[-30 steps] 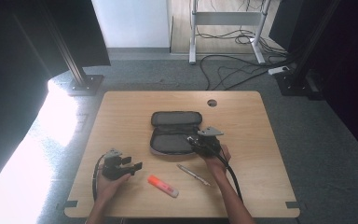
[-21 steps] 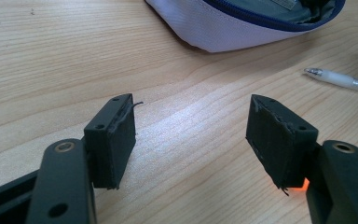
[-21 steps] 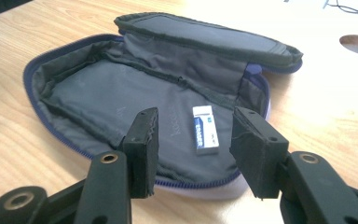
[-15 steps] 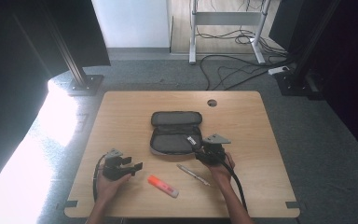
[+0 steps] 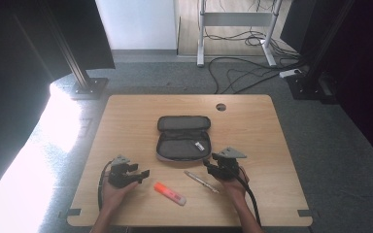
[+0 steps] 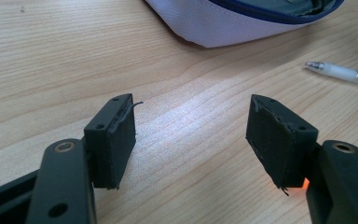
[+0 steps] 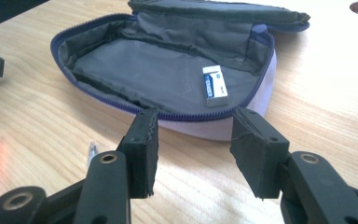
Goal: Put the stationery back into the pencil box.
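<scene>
Pencil case lies open in the middle of the counter, so things can go in. An eraser sits inside it. A pen and an orange marker wait just in front of the case. My right hand-held gripper and my left hand-held gripper are both spread wide, holding nothing. Bare wood lies all around the case.

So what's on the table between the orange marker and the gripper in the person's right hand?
A pen lies there, between the orange marker and the right hand-held gripper, as the high view shows.
</scene>
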{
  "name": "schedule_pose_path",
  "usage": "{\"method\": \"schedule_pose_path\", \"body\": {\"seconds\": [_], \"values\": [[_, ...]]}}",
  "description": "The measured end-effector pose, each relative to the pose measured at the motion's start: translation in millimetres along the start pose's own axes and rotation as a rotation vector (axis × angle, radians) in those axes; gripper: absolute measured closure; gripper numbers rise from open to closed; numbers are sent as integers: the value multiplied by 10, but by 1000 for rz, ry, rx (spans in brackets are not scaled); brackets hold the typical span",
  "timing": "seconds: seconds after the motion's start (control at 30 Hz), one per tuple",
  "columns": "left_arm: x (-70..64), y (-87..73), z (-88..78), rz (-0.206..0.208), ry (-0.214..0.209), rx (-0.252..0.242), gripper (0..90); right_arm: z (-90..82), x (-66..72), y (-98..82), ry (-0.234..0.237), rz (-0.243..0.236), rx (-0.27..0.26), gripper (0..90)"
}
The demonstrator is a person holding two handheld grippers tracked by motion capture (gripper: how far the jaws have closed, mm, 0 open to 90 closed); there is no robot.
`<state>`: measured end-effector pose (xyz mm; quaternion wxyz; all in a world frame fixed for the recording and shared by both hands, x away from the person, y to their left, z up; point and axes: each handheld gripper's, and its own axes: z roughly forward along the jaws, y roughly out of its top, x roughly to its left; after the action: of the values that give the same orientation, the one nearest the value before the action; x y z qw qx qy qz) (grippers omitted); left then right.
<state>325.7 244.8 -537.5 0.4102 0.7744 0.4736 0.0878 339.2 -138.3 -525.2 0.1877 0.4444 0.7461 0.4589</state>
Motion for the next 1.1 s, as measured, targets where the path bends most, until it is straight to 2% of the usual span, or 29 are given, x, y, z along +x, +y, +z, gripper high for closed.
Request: {"method": "schedule_pose_path", "body": {"seconds": [0.37,0.7,1.1], "values": [[-27,-3,30,13,4,11,335,-109,35,-104,15,-4,-3,516],[-44,-3,36,13,1,10,335,-212,127,-159,27,-46,0,512],[-24,-5,42,13,2,13,336,-271,192,-226,48,-60,12,511]]}}
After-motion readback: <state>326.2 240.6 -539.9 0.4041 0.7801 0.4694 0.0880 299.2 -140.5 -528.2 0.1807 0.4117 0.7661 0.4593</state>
